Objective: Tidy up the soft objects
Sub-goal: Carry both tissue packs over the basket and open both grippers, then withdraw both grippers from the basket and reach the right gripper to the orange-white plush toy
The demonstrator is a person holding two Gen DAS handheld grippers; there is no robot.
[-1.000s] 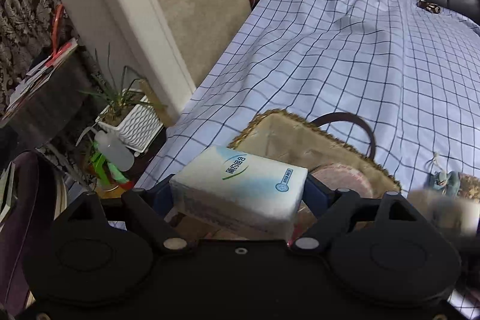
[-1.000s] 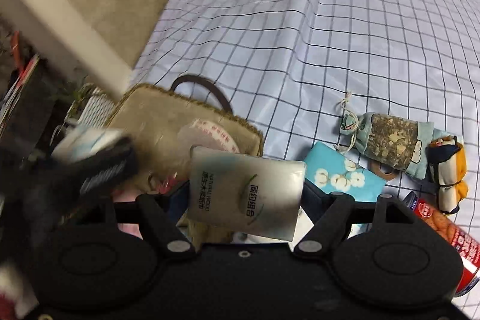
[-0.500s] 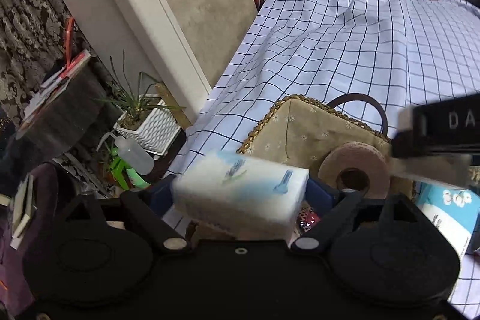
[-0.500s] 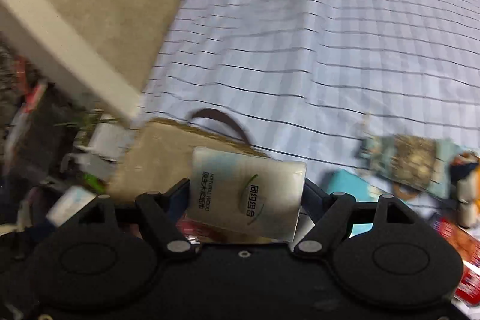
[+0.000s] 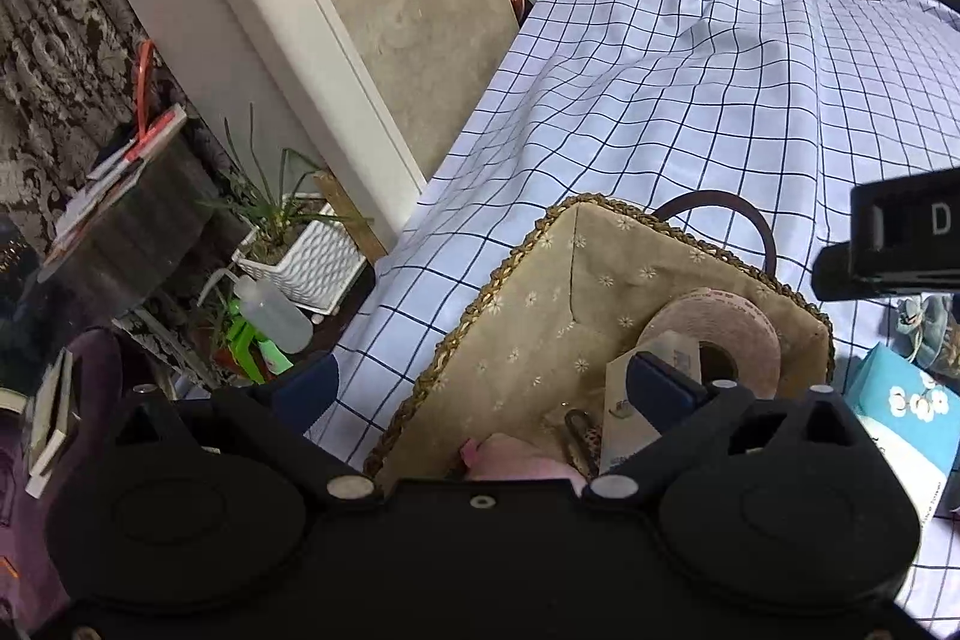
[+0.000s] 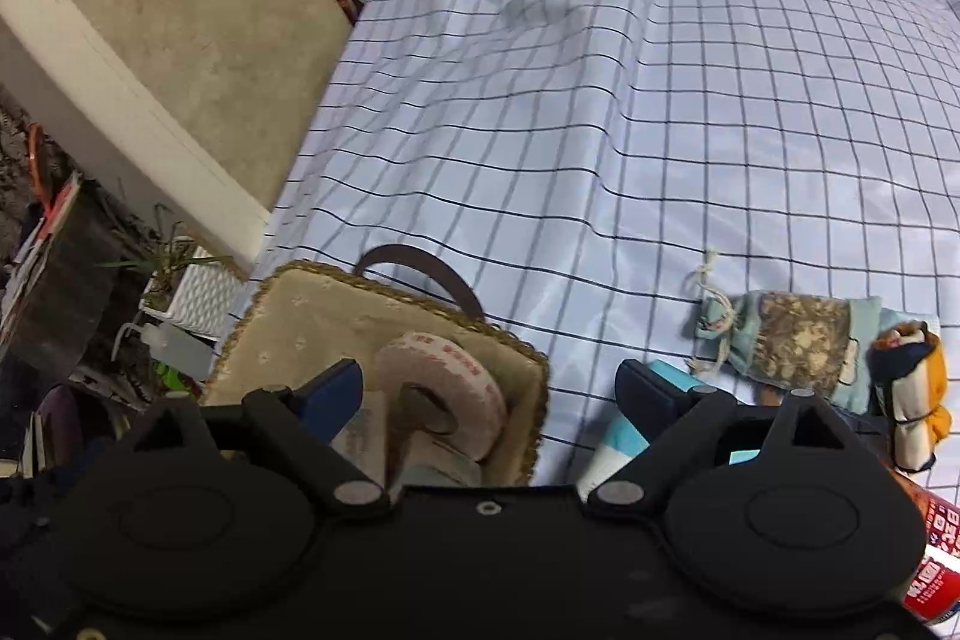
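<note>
Basket (image 5: pixel 510 304): receiving items. Left gripper (image 5: pixel 480 388) standing wide, empty; right gripper (image 6: pixel 489 391) opening, empty. Next: fetching drawstring pouch (image 6: pixel 786 340), three o'clock.

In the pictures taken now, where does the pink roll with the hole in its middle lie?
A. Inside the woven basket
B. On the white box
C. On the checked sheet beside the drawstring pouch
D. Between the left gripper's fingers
A: the pink roll lies inside the woven basket, below its braided rim.
</note>
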